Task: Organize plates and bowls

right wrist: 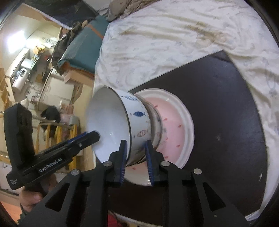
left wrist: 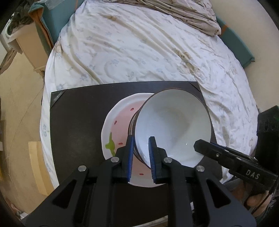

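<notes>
A white bowl (left wrist: 174, 127) with fish drawings on its outside (right wrist: 137, 122) sits on a pink strawberry-pattern plate (left wrist: 120, 125) with a white rim (right wrist: 174, 122), on a dark board (left wrist: 78, 125). A second bowl seems nested under the top one. My left gripper (left wrist: 141, 157) is shut on the bowl's near rim, one finger inside and one outside. My right gripper (right wrist: 135, 160) straddles the bowl's rim on the other side, its fingers around the wall. It also shows in the left wrist view (left wrist: 200, 145), and the left gripper shows in the right wrist view (right wrist: 94, 136).
The dark board (right wrist: 226, 113) lies on a bed with a white patterned sheet (left wrist: 139, 52). A crumpled blanket (left wrist: 191, 14) lies at the bed's head. A bedside cabinet (left wrist: 29, 47) stands to the left. Wooden floor and a cardboard piece (left wrist: 38, 165) lie beside the bed.
</notes>
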